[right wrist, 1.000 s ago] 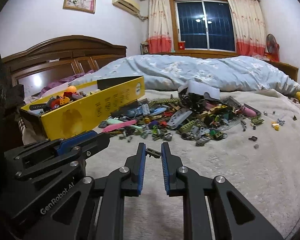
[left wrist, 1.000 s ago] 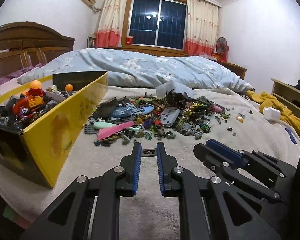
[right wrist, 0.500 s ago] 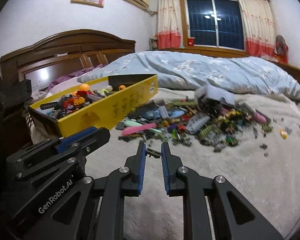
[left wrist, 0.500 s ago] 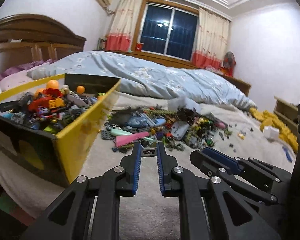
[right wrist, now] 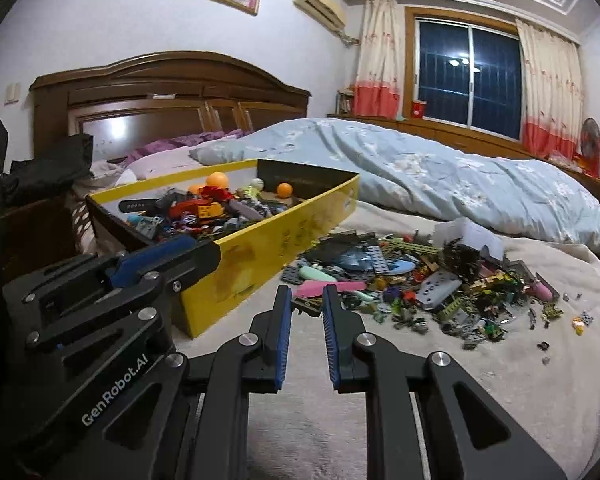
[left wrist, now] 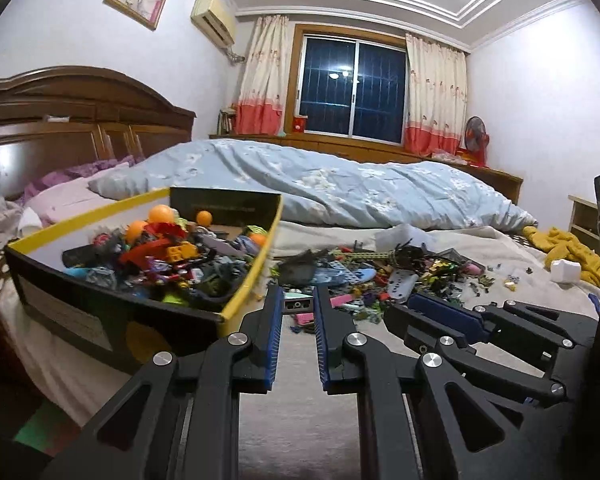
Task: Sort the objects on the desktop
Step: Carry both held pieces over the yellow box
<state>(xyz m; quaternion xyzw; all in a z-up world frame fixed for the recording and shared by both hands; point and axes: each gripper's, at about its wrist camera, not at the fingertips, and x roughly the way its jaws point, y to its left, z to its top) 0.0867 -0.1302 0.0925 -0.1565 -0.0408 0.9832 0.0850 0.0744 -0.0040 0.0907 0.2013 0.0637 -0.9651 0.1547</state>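
Left gripper (left wrist: 296, 300) pinches a small dark grey flat plastic brick (left wrist: 297, 305) at its tips; right gripper (right wrist: 306, 300) likewise grips a small dark flat piece (right wrist: 308, 306). Both hang just beside the yellow cardboard box (right wrist: 259, 248) of toys, with the loose heap of mixed building bricks (right wrist: 432, 280) beyond, right of the box, on the beige blanket (right wrist: 500, 360).

Both views have tilted upward and swung toward the yellow box (left wrist: 255, 276), so the ceiling moulding now fills the top of the left wrist frame. The box's toy-filled inside (left wrist: 167, 260), seen nearly side-on before, now lies open to view at centre left. The brick pile (right wrist: 420, 276) has slid from frame centre toward the right. The left hand-held gripper (left wrist: 296, 306) and right hand-held gripper (right wrist: 306, 306) have risen above the bed (right wrist: 420, 360).
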